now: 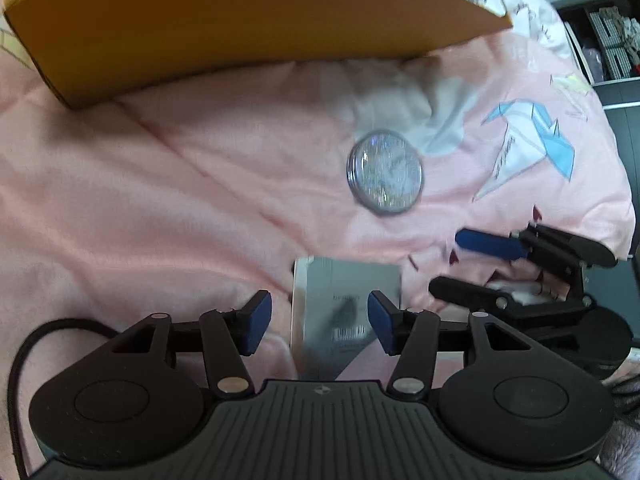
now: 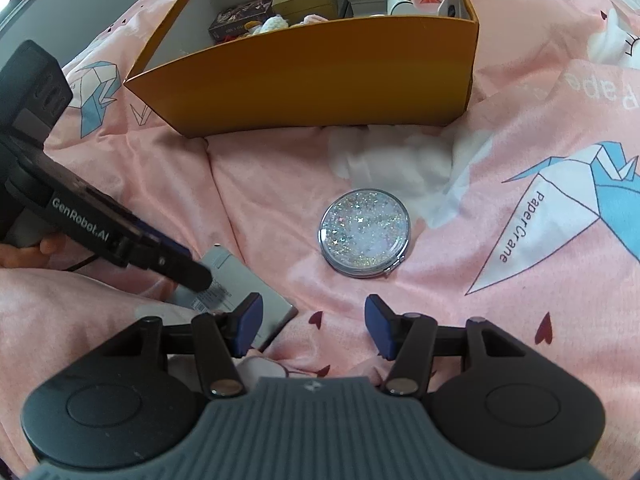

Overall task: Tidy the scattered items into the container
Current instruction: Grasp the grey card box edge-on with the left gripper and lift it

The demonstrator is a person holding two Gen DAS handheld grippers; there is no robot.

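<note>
Glitter mirror looked hard, slick and breakable on the soft bedspread, best pinched across its rim, while left tool and right tool stood apart, empty.

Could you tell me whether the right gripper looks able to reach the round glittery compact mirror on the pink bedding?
Probably yes: the right gripper is open, and only bare bedding lies before the mirror.

The left wrist view is smeared — print on the grey box is unreadable, and the orange container runs off the top edge. In the right wrist view the left gripper covers part of that box's label — items inside the container sit half hidden behind its front wall.
</note>
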